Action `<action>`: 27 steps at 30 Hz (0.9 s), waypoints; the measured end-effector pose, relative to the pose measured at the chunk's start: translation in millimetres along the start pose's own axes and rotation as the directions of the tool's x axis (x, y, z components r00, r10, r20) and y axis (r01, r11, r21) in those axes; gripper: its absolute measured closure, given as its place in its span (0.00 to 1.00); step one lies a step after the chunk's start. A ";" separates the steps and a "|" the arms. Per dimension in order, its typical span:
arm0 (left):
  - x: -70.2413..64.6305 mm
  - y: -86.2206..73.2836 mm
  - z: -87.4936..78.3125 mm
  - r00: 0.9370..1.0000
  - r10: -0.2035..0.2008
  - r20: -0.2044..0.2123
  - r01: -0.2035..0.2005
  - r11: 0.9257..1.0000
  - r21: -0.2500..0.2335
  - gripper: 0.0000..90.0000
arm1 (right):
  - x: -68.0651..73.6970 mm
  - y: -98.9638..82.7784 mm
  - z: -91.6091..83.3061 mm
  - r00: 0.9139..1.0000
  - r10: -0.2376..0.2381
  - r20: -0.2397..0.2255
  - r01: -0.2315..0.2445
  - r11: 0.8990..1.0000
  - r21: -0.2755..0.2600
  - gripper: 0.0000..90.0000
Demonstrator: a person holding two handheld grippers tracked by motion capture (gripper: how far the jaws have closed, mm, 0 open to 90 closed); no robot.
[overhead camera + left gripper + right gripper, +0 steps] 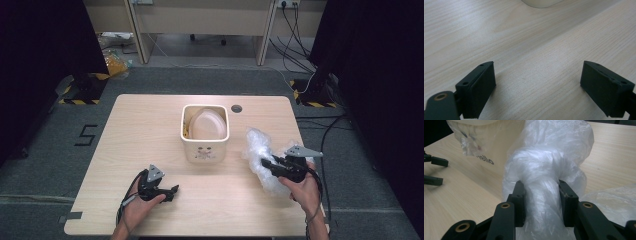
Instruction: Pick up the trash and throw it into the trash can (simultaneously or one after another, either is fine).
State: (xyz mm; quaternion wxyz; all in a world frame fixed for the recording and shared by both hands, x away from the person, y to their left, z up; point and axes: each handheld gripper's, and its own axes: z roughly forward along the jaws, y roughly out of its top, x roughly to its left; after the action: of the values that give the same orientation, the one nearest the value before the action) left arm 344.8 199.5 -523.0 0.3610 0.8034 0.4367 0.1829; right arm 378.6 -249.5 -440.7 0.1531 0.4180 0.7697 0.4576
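From the high view, your right gripper (270,163) sits to the right of the cream bin (204,145), with a bundle of clear plastic film (261,150) bunched around its jaws. The film reaches from the jaws up toward the bin's right side without touching the bin, as far as this view lets you tell. Your left gripper (172,190) rests low on the table (150,125), in front of the bin and to its left, well apart from the film. Count here: one bin, one bundle of film, two grippers, and one pale rounded thing (206,123) lying inside the bin; you cannot tell what it is.

In the left gripper view, your two jaws stand spread wide with bare wood between them and nothing touching either pad. One curved cream edge, the bin's base (541,3), shows at the top, well beyond the jaw tips.

In the right gripper view, your jaws pinch the film (549,170) just below its one knot: a twisted neck of plastic runs straight up between the two pads, both pressing on it, and the knot bulges directly above the jaw tips. More film billows above the knot and spills at the lower right. The bin (484,142) stands behind and to the left of the film, partly veiled by it, with printed lettering on its wall. Your other gripper's two jaw tips (434,170) show left of the bin, apart from each other.
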 end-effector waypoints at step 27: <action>-0.1 0.0 0.2 1.000 -0.003 0.000 0.003 1.000 -0.003 0.13 | 9.4 16.8 -11.2 0.999 -0.032 -0.011 0.032 0.999 -0.039 0.72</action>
State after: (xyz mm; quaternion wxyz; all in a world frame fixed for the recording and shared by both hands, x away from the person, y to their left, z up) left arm 344.9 199.3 -523.2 0.3623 0.8023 0.4378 0.1830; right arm 374.5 -244.7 -419.4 0.1640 0.4000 0.7681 0.4724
